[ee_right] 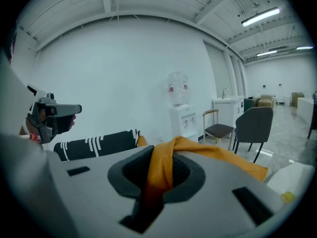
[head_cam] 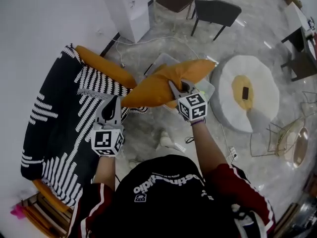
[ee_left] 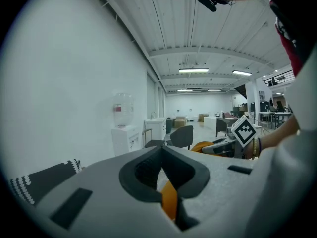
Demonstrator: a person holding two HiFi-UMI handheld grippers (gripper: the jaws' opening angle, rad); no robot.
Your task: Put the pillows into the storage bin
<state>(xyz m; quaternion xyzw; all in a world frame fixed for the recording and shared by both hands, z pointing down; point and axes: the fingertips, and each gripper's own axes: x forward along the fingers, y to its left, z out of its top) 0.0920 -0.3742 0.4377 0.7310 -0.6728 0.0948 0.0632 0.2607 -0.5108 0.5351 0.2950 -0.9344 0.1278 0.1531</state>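
My left gripper is pinched tight on a corner of the orange pillow, and my right gripper is clamped on a fold of its fabric. The pillow hangs over the clear storage bin at 12 o'clock. I should centre it inside the rim before releasing. The blanket-draped armchair crowds 9 o'clock and the round cushion 3 o'clock. There's open floor at my feet.

Around you a plain white wall meets a glossy grey stone floor, two dark chairs stand near a white water dispenser, and strip lights glow on the white ribbed ceiling.
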